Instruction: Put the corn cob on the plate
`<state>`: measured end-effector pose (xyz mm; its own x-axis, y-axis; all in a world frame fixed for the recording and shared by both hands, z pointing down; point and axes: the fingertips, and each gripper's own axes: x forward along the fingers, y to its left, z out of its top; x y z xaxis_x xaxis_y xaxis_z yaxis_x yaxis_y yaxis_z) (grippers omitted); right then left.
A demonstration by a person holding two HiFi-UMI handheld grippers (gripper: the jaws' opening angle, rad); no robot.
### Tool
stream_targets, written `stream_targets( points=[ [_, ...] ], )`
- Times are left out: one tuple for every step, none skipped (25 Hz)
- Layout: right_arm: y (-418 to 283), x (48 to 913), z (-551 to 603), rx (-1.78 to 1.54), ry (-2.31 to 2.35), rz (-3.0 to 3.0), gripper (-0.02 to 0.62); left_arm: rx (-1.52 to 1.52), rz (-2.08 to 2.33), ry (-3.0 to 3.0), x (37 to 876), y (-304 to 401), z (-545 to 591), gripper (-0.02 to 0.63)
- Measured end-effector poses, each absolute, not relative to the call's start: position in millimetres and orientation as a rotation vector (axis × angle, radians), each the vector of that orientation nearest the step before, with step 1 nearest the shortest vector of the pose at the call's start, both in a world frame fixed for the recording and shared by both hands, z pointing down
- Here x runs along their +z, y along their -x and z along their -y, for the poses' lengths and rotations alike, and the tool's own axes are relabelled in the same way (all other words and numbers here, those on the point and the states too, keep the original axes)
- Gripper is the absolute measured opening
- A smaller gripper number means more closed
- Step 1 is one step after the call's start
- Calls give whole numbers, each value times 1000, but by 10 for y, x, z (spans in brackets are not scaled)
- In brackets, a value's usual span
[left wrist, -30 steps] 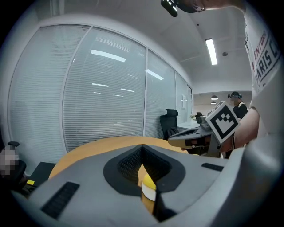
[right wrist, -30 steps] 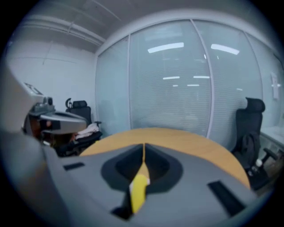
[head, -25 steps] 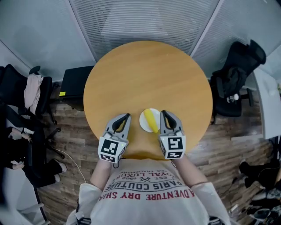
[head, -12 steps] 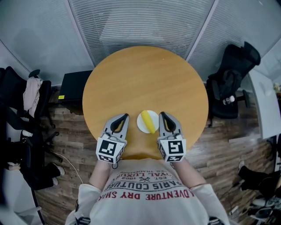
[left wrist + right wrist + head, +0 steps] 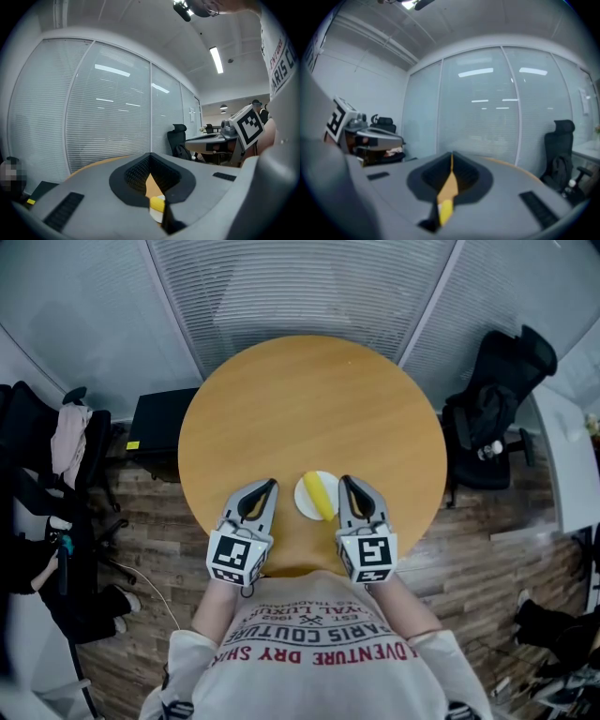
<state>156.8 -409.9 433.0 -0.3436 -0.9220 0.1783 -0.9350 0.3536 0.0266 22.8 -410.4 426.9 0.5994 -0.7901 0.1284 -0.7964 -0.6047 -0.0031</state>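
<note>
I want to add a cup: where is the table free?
The table is bare from the plate to its far rim and along both sides. Crowded only at the near edge: the corn cob on the plate, between left tool and right tool.

Shirt (image 5: 314, 652), "PARIS COUTURE", "ADVENTURE DRY" (upside down)

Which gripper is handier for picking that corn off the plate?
Right, probably. The right gripper sits just beside the white plate holding the corn cob; the left gripper is farther off. Both are shut, empty.
</note>
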Motion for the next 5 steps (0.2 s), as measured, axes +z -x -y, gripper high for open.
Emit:
stream_targets(
  points=[
    [-1564, 4331, 4092, 122, -1697, 2446, 32, 178, 1372, -2758, 4272, -216, 4100, 34],
    [-1557, 4329, 4086, 123, -1698, 2447, 32, 176, 1373, -2756, 4271, -202, 4097, 34],
    [-1546, 4326, 4081, 121, -1698, 2448, 32, 174, 1375, -2754, 4264, -187, 4096, 34],
    [-1534, 4323, 4076, 119, -1698, 2449, 32, 172, 1378, -2753, 4254, -170, 4096, 34],
    [-1520, 4319, 4072, 116, -1697, 2451, 32, 170, 1381, -2751, 4244, -152, 4095, 34]
  ],
)
